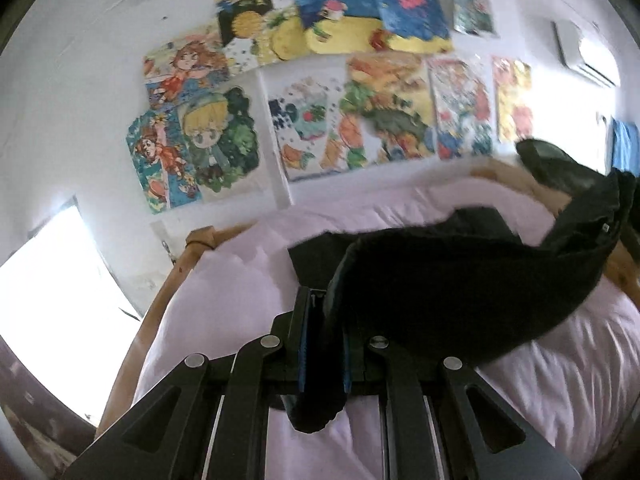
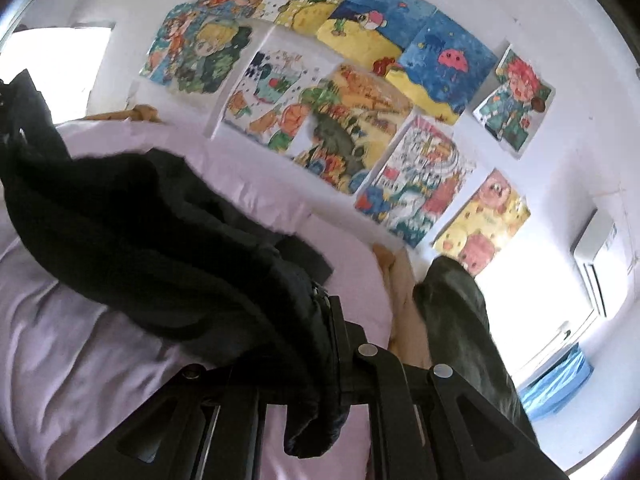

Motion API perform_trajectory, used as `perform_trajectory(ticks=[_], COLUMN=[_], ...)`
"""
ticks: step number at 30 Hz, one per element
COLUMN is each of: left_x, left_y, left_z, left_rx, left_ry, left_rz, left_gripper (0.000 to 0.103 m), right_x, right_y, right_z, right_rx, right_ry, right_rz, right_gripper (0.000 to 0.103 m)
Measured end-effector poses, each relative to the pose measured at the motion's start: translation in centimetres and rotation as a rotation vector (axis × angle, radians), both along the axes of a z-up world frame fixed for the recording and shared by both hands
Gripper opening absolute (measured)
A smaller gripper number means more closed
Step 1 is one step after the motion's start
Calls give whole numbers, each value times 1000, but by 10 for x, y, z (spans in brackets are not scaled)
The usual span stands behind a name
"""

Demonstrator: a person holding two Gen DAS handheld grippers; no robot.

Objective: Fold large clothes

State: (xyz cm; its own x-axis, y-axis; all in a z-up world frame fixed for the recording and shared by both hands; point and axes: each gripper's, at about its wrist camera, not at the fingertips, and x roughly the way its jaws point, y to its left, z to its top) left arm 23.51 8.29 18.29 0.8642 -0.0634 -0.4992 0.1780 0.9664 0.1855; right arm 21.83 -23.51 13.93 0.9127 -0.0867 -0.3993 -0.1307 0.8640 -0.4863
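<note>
Black garment (image 1: 440,276) clamped in left claw (image 1: 325,312), apparently also right claw (image 2: 326,320), above pink bedding (image 1: 560,380).

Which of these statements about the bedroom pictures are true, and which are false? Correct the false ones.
1. The left claw is shut on the black garment. True.
2. The right claw is open and holds nothing. False: it grips the same black garment.
3. The garment lies flat on the floor. False: it hangs lifted over the pink bedding.
4. Colourful drawings cover the wall. True.
5. An air conditioner is mounted on the wall. True.
</note>
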Motion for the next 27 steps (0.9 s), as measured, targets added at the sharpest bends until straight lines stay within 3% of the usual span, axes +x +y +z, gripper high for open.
perform_trajectory(ticks=[9,16,20,24,27], left_x=[109,182,214,247,263], left_y=[-13,-18,-26,-20,-16], left_z=[-6,-32,-56,-80,-92], left_rx=[35,7,28,-50,-62], left_ry=[-38,-70,-121,-30,20], left_rz=[56,82,94,112,115], left_gripper=[10,10,10,10,10], right_x=[99,168,203,231,245], right_y=[-9,-11,-15,-15,-13], right_z=[-11,-33,-44,-67,-80], right_rx=[75,43,55,40,27], right_ry=[-24,-12,2,45,68], right_rz=[-58,-85,-98,-104,-98], right_gripper=[9,9,9,10,10])
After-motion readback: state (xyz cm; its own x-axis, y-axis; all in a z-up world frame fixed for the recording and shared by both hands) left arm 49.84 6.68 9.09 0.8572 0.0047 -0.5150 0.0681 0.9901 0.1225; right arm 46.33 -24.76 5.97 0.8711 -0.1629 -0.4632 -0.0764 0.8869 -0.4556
